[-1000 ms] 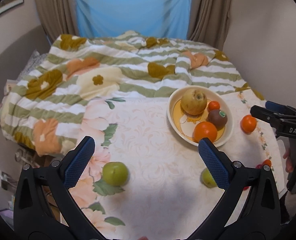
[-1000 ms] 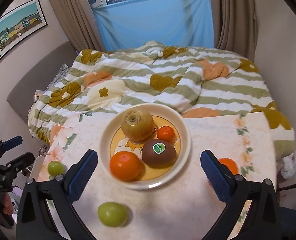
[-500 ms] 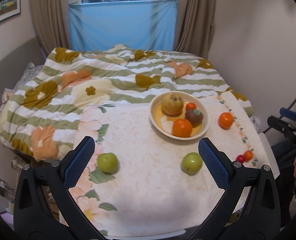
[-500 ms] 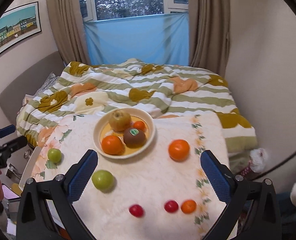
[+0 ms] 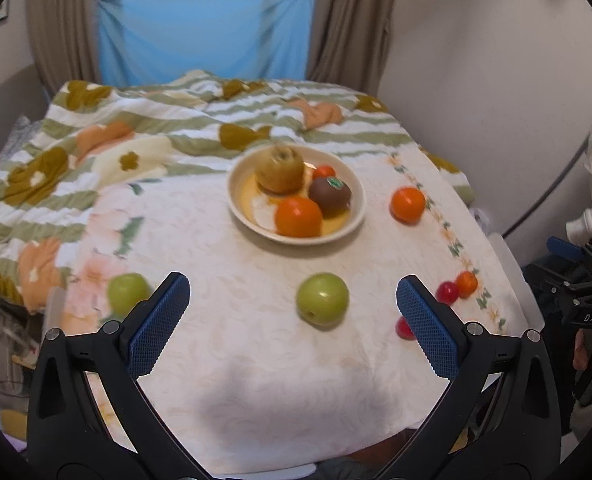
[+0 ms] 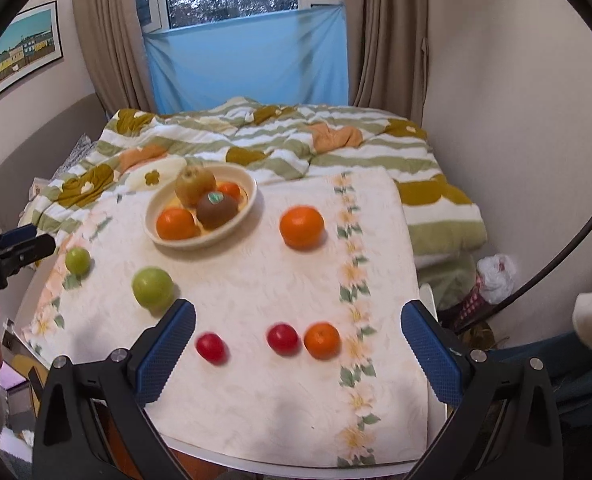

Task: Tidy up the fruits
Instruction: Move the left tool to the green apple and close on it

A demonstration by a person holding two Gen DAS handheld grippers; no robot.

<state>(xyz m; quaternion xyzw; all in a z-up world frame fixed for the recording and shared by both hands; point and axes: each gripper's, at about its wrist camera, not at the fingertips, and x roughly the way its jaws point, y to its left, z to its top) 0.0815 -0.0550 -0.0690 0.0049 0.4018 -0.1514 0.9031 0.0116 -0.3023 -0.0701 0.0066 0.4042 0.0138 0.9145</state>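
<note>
Left wrist view: the left tool is held spread wide above the near edge of the desk, nothing between its pads. Dead centre in the frame, just beyond the pads, a green apple is seen lying loose on the cloth. A second green fruit sits at lower left, partly hidden by the left pad.

In the middle of the frame the bowl is already loaded: a pear, a kiwi, an orange and a small tangerine are counted inside.

Right wrist view: the right tool is likewise spread and empty, hovering low in the frame. Between its pads, two red fruits and a small orange one are lined up on the cloth. A loose orange rests right of the bowl, apart from it.

So four pieces are judged stowed, and six are left out on the desk: two green, two red, two orange. Roughly the first part of the job looks done. No fruit is gripped at this instant, so a fresh pick-up appears to be what is called for, with the green apple best lined up for the left tool and the red pair for the right.
</note>
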